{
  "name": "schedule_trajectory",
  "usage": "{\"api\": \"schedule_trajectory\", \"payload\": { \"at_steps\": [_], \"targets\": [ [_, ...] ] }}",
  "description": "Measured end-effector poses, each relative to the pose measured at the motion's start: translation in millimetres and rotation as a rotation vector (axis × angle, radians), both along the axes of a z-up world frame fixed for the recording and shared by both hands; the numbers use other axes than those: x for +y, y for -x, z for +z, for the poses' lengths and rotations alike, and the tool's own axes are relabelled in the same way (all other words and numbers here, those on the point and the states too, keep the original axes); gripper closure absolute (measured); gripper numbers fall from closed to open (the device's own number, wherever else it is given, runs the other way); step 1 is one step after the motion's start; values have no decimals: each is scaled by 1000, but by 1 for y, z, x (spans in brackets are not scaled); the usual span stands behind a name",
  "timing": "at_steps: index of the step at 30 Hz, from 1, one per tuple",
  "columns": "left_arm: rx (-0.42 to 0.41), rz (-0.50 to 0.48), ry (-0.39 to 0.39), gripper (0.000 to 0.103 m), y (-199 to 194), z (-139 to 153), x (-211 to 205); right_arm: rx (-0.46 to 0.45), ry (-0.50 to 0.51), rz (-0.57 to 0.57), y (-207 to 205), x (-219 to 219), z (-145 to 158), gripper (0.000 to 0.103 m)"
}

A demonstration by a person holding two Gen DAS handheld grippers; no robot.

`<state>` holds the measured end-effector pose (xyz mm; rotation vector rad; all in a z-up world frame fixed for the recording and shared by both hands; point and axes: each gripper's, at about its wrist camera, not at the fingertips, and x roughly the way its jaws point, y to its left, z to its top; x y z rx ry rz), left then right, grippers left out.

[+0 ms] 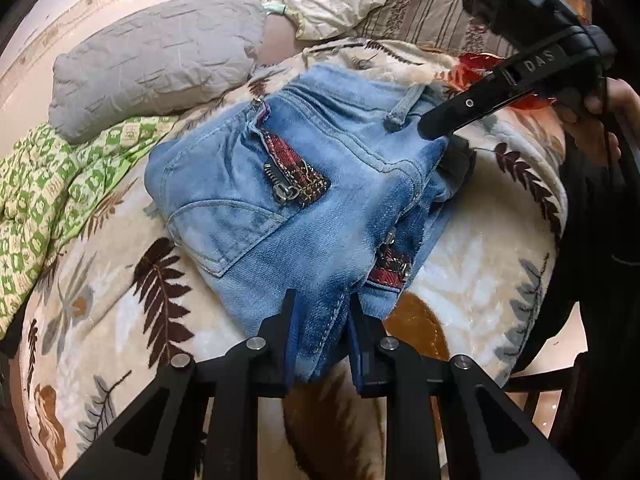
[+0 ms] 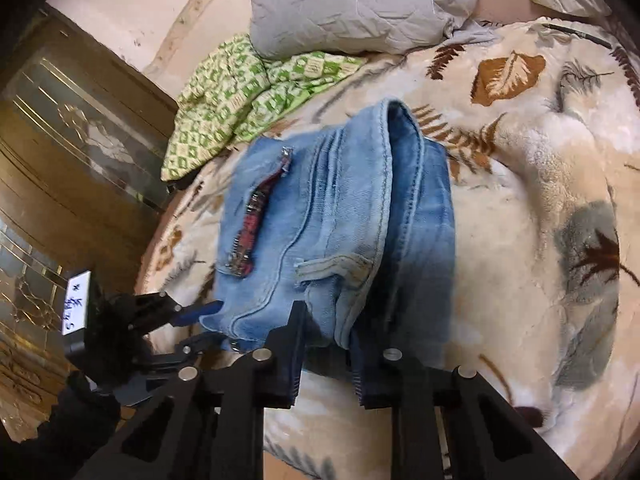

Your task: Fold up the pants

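Left wrist view: looking down along the left gripper (image 1: 322, 320), jaws pinching a bunched edge of the blue jeans (image 1: 304, 184) between the blue pads. Lying folded in a thick bundle on the leaf-patterned blanket (image 1: 472, 280), with a red plaid zipper patch (image 1: 296, 172) facing up. Reaching in from the upper right, the right gripper (image 1: 436, 124), fingertips buried in the denim at the waistband by a belt loop (image 1: 404, 108); jaw state not readable from here. Resting further back, a grey pillow (image 1: 156, 60) and a green patterned cloth (image 1: 52, 184).

Right wrist view: looking along the right gripper (image 2: 326, 320), jaws clamping the waistband fold of the jeans (image 2: 340, 216), fabric filling the gap between the pads. Holding the near-left corner of the denim, the left gripper (image 2: 208, 320). Showing beyond the jeans, the blanket (image 2: 520, 184), pillow (image 2: 360, 0), green cloth (image 2: 240, 96) and a wooden cabinet (image 2: 80, 140) at left.
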<state>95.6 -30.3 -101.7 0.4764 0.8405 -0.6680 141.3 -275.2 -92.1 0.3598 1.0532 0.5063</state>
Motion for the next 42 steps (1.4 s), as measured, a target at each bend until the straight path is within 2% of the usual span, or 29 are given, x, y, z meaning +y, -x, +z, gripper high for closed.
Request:
{"api": "schedule_trajectory", "payload": {
  "at_steps": [3,4,5,6,7,8,9,11,14,16,17,18,19,20,21,23,25,28,30,31,32,34,35,36,37,39,42],
  "targets": [
    [-13,20,7,76,1,3,4,-30,23,2,-1,6,5,79],
    [-29,29,2,64,5,6,6,-34,11,15,-1,6,8,76],
    [-35,36,11,46,10,11,10,-37,0,28,2,7,12,73],
    [-33,35,37,33,14,15,14,-37,3,45,8,5,18,64],
    [-42,27,81,15,21,22,20,-44,15,60,13,5,22,56],
    [-74,13,116,14,30,28,23,-62,31,76,19,5,27,36],
    [-100,1,120,14,36,29,23,-97,57,89,26,6,32,30],
    [-148,-8,59,14,39,24,15,-148,110,128,35,12,35,30],
    [-169,-13,-44,14,33,5,-2,-142,152,168,30,24,23,30],
    [-196,0,-96,14,28,-4,-10,-132,167,182,25,31,13,33],
    [-193,9,-107,17,24,-7,-13,-132,187,184,23,35,7,44],
    [-177,17,-109,25,19,-10,-14,-123,224,181,20,38,-1,72],
    [-156,23,-111,55,15,-13,-13,-109,221,191,18,39,-6,80],
    [-139,33,-109,57,12,-15,-13,-88,197,202,17,39,-10,83],
    [-128,33,-91,60,12,-15,-11,-107,223,195,19,37,-10,96],
    [-121,24,-86,64,12,-15,-8,-134,273,178,23,29,-7,96],
    [-107,30,-69,64,11,-17,-6,-94,203,133,19,7,-9,97],
    [-94,44,-59,63,9,-18,-6,-81,181,98,16,-4,-14,96],
    [-102,61,-57,55,10,-15,-4,-106,205,104,19,2,-11,95],
    [-99,78,-64,38,10,-13,-2,-107,200,102,19,2,-9,94],
    [-81,105,-64,18,10,-11,1,-105,192,92,20,1,-7,90],
    [-69,175,-17,9,15,0,14,-99,194,49,29,-5,2,70],
    [-85,212,-1,8,17,8,21,-113,201,24,35,-8,8,34],
    [-105,267,4,5,19,17,29,-132,206,-3,40,-9,14,2],
    [-117,305,6,1,19,24,34,-155,207,-31,44,-9,20,0],
    [-162,395,26,0,21,46,48,-210,192,-73,53,-11,38,0],
    [-191,494,55,0,26,74,65,-235,251,-128,57,-9,61,0]
  ]
}}
